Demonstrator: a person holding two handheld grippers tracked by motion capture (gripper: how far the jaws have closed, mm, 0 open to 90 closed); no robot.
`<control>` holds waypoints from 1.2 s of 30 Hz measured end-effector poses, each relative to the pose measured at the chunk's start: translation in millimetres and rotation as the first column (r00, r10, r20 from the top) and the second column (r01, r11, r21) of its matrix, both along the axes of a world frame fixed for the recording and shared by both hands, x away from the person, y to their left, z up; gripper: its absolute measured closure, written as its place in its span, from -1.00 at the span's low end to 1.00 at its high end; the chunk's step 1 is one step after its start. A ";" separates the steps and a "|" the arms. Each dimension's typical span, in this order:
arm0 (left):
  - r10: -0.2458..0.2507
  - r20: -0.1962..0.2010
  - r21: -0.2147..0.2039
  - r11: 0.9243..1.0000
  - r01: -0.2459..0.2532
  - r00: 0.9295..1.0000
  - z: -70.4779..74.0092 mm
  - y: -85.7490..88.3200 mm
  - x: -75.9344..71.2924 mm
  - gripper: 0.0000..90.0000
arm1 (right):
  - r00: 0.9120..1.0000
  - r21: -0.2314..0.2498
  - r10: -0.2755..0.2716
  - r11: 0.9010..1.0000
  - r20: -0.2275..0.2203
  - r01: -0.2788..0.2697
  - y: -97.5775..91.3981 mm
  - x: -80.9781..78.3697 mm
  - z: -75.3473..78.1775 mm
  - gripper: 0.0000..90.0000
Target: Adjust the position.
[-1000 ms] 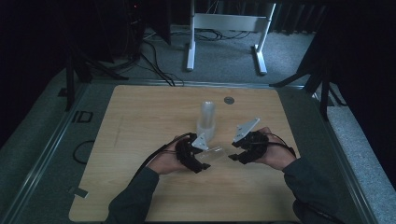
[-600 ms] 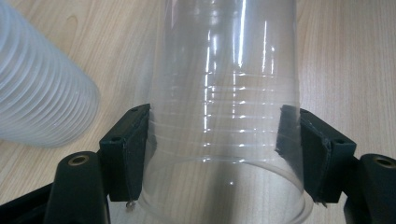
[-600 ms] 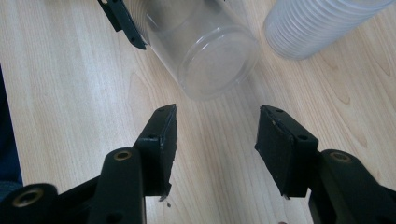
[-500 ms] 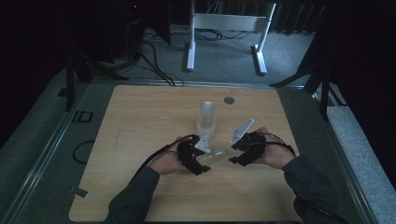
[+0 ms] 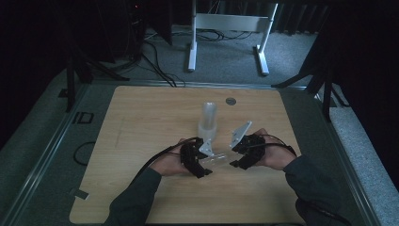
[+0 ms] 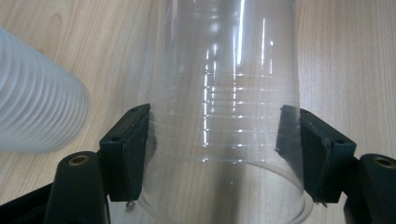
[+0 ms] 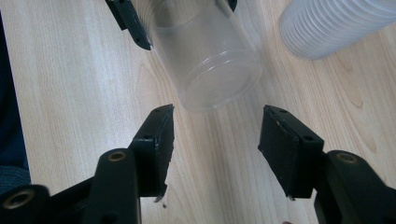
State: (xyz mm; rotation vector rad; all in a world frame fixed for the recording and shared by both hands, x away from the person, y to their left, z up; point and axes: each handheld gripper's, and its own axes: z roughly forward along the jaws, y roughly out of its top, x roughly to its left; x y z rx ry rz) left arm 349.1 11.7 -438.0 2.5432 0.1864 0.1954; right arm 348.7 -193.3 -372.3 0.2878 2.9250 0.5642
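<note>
On the pale wooden table (image 5: 141,122), the left gripper (image 5: 200,162) clamps a clear, ribbed plastic cup (image 6: 224,116) near its open rim, both black pads pressed against its sides; the cup lies level between the two hands, just above the tabletop. Behind it, an upright stack of clear plastic cups (image 5: 207,122) stands near the table's middle. To the right, the right gripper (image 7: 215,140) has just been opening its jaws: they stand apart with bare wood between them, just short of the cup's closed base, touching nothing.
</note>
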 end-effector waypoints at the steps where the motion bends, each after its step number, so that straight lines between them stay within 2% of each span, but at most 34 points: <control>1: -0.003 0.002 0.005 1.000 0.003 1.000 -0.8 -0.5 0.1 -0.36 | 1.000 -0.009 -0.008 1.000 -0.006 0.007 0.9 0.2 -0.1 -0.04; 6: -0.008 0.002 0.013 1.000 0.008 1.000 -2.2 -2.2 -1.0 -0.37 | 1.000 -0.023 -0.001 1.000 -0.016 0.001 2.9 0.0 -1.2 -0.05; 13: -0.031 0.027 0.055 0.998 0.030 0.999 -4.0 -8.9 -6.9 -0.37 | 0.999 -0.049 0.021 0.999 -0.030 -0.023 8.7 -0.4 -5.1 -0.13; 21: -0.044 0.047 0.073 0.997 0.041 0.998 -1.7 -12.9 -10.1 -0.37 | 0.998 -0.062 0.035 0.997 -0.054 -0.038 13.5 -1.6 -9.9 -0.24; 29: -0.061 0.068 0.082 0.995 0.055 0.996 -0.2 -16.4 -14.4 -0.37 | 0.996 -0.080 0.045 0.995 -0.073 -0.051 20.1 -2.0 -17.3 -0.30; 36: -0.061 0.071 0.067 0.996 0.057 0.996 1.9 -18.4 -16.2 -0.37 | 0.995 -0.086 0.048 0.995 -0.085 -0.056 23.5 -1.8 -21.5 -0.30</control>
